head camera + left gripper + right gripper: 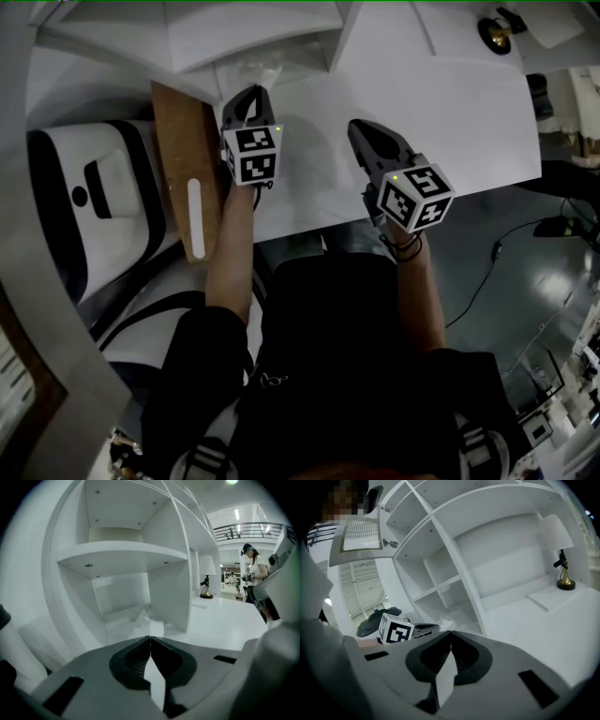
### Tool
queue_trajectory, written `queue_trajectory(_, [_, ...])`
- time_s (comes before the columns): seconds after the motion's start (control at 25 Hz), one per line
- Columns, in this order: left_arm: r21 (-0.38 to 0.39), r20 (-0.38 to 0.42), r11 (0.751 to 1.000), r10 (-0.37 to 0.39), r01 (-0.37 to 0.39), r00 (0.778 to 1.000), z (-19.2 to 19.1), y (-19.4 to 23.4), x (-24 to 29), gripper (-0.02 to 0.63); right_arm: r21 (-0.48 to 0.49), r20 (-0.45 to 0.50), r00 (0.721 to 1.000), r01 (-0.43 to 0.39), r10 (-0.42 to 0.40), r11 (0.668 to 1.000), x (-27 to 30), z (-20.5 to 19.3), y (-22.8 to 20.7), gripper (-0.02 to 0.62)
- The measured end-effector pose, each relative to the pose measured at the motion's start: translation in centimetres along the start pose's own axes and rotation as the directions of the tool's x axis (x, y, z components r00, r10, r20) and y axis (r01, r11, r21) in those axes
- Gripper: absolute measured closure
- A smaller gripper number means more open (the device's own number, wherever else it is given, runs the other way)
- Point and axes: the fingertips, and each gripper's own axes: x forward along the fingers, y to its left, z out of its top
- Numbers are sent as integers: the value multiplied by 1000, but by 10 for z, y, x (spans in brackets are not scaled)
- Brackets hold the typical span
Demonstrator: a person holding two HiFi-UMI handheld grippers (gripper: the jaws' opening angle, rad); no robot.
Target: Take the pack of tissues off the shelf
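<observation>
**Both grippers shut and empty; the tissues wait in the bottom compartment**

Your left gripper (249, 98) has its jaws pressed together with nothing between them. Your right gripper (366, 136) is the same, tips meeting on empty air. Both hang over the white table (450, 103) in front of the shelf (123, 555), the left one nearer its open front.

The pack of tissues (149, 619) lies on the floor of the lowest compartment. It sits toward that compartment's front edge, close to the upright divider on its right. It looks pale and crumpled, with a wrinkled wrapper, and it hasn't been touched.

Expect it to be very light and soft. It will probably squash under the pads rather than resist them, and a film wrapper is likely to be slick. You should take it across the body of the pack, not by a loose fold of wrapper, which could slip or tear free. You'll need to part the left jaws before you reach in. Watch the divider, because it leaves little room on that side.
</observation>
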Motion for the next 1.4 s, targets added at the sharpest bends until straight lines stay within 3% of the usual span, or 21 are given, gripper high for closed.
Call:
queue_trajectory(0.4, [-38, 93, 999, -7, 10, 996, 22, -8, -76, 591, -56, 23, 996, -84, 85, 995, 0, 6, 54, 575])
queue_trajectory(0.84, [-51, 224, 999, 23, -12, 974, 58, 1, -187, 591, -137, 133, 978, -141, 159, 980, -15, 33, 128, 575])
queue_trajectory(1.16, [-40, 336, 999, 18, -5, 942, 93, -1, -244, 591, -192, 289, 941, -120, 173, 974, -32, 81, 159, 575])
queue_trajectory(1.4, [-47, 413, 999, 10, 11, 911, 129, 1, -270, 591, -274, 385, 914, -23, 131, 962, -45, 136, 172, 575])
